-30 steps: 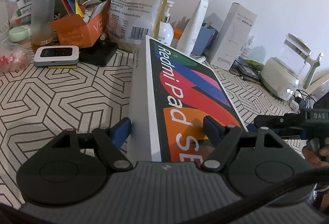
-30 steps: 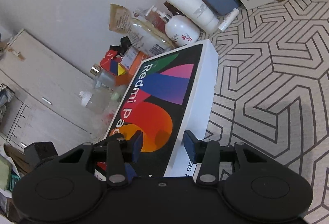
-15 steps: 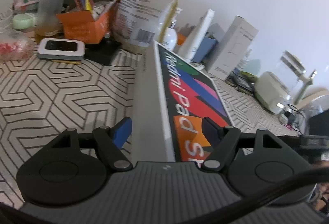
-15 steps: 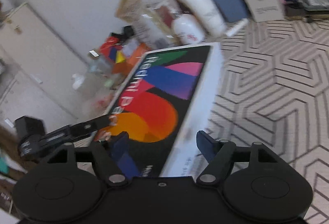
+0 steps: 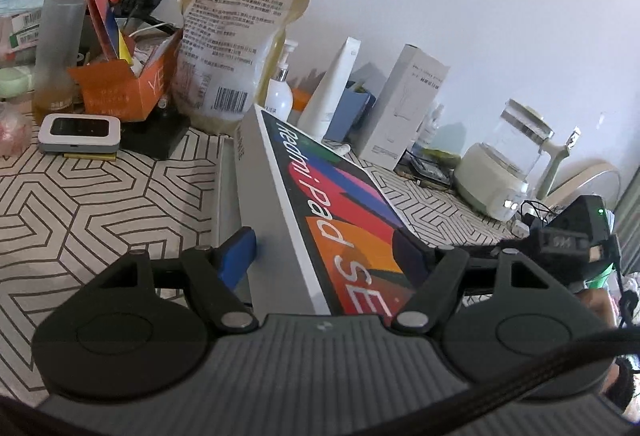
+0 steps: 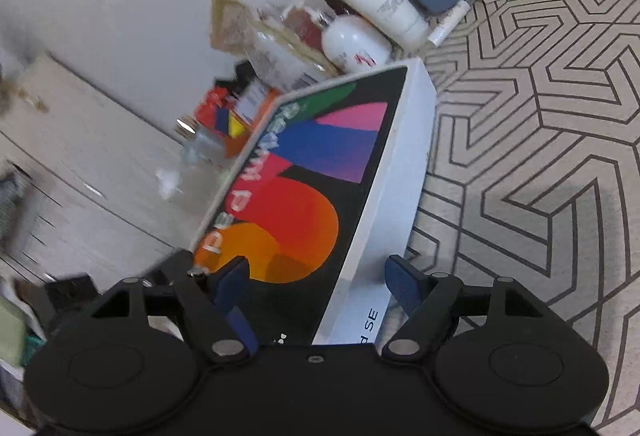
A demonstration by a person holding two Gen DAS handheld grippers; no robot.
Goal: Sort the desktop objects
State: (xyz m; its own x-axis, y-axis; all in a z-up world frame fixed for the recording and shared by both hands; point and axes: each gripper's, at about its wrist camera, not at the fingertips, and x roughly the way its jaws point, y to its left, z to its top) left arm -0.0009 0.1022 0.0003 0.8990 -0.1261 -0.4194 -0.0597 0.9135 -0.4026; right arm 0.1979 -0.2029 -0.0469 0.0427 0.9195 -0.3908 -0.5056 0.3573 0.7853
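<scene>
White card with a black, many-coloured lid marks the tablet box (image 5: 320, 211), on which "Redmi Pad SE" is printed in pale letters; "SE" is repeated on its white side wall in the right wrist view. The box is tilted on its long edge, its near end raised between both claws and its far end close to the clutter along the wall.

The left claw (image 5: 324, 252) is set astride the near end, one blue pad against the white side and the other on the printed lid; the box is gripped by it. The right claw (image 6: 316, 276) is opening, with the box's near corner between its pads, which are seen clear of the card.

Chinese text and a barcode are carried by the tan pouch (image 5: 236, 47) at the far left. A white carton (image 5: 404, 103) with small grey print is stood further right, near a glass kettle (image 5: 504, 167).

Open room is offered by the patterned surface (image 6: 540, 139) to the right of the box; the far edge is crowded.
</scene>
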